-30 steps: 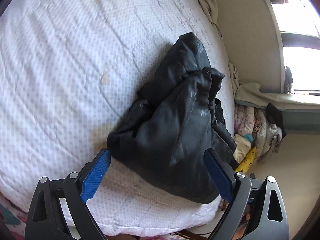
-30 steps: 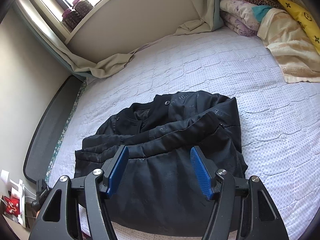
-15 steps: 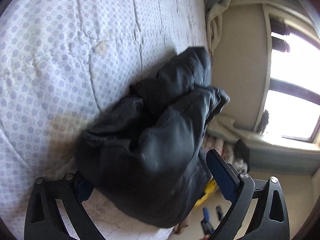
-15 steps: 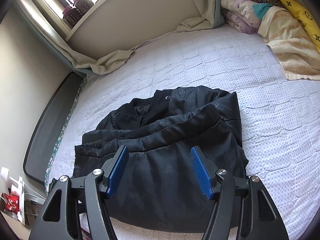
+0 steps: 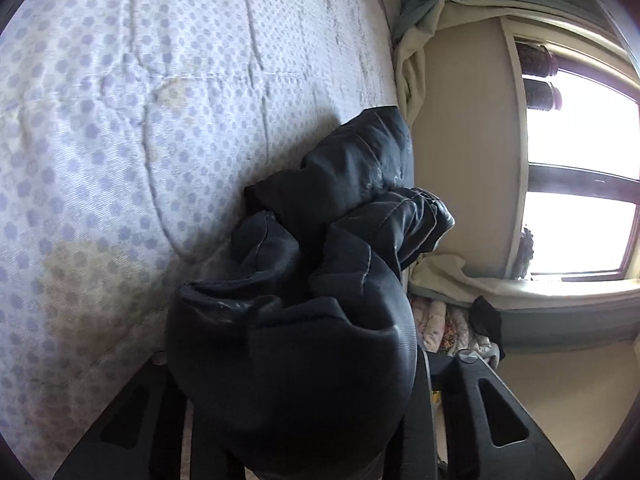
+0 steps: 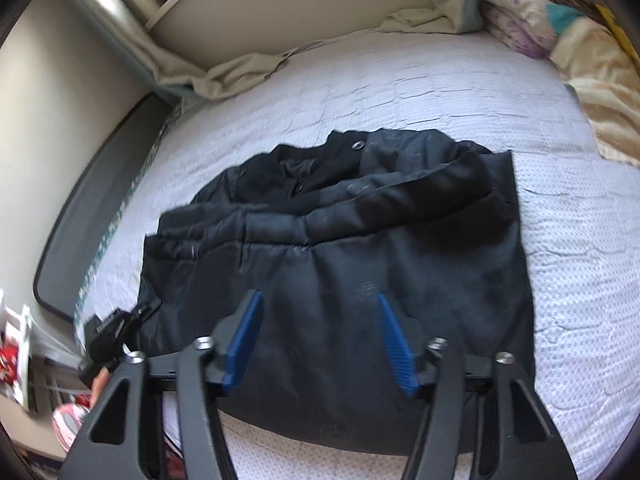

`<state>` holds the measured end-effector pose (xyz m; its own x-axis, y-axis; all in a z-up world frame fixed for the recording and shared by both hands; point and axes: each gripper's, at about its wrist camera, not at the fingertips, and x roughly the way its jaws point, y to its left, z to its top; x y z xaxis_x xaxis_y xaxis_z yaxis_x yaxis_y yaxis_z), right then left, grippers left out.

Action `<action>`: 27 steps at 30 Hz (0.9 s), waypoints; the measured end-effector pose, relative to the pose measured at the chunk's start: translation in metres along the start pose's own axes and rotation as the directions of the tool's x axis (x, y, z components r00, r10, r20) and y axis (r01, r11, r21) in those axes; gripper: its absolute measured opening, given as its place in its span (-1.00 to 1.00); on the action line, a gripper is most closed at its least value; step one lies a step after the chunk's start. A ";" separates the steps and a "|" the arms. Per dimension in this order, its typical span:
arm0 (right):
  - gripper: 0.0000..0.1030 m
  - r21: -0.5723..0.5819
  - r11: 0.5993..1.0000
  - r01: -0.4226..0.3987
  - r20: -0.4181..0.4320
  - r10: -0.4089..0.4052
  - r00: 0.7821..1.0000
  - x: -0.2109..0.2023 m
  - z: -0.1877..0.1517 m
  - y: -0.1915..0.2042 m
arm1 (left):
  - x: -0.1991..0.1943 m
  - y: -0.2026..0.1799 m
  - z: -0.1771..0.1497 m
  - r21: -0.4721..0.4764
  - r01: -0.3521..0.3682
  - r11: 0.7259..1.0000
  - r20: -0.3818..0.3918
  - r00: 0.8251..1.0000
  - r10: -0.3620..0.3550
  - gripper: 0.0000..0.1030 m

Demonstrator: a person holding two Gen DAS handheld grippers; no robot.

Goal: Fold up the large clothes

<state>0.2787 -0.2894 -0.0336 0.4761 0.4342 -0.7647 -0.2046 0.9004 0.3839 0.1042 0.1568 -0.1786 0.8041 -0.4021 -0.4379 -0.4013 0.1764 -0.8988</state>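
Jacket (image 6: 360, 280), black and bunched, lies on the quilted mattress (image 6: 440, 92) near its front edge. Left gripper (image 5: 296, 400) jaws are closing on a thick wad of jacket corner; fabric fills the gap and hides the pads. Right gripper (image 6: 320, 344) jaws are closing over the hem, blue pads (image 6: 394, 344) clear of fabric.

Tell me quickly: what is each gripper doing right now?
Left gripper: jaws closing on the black jacket, bunched between them.
Right gripper: jaws closing, pads still apart above the jacket.
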 end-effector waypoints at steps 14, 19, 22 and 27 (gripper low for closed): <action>-0.67 -0.130 0.983 0.130 -0.017 -0.133 0.991 0.057 0.004 0.008 | -0.008 -0.018 0.007 0.093 0.062 0.994 -0.014 0.998 -0.061 -0.60; -0.72 -0.134 0.977 0.164 -0.034 -0.170 0.985 0.082 0.002 0.000 | -0.013 -0.047 0.000 0.206 0.076 0.976 0.001 0.997 -0.078 -0.62; -0.72 -0.118 0.980 0.159 -0.039 -0.164 0.986 0.093 0.000 -0.007 | -0.018 -0.087 -0.013 0.365 0.070 0.928 0.015 0.997 -0.081 -0.63; -0.75 -0.097 0.982 0.161 -0.028 -0.164 0.986 0.103 -0.005 -0.013 | -0.020 -0.156 -0.053 0.589 0.075 0.805 0.010 0.995 -0.100 -0.63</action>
<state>0.3261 -0.2565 -0.1201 0.4795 0.2810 -0.8313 -0.2075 0.9568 0.2037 0.1270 0.0897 -0.0286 0.8444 -0.4090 -0.3459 -0.0039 0.6409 -0.7676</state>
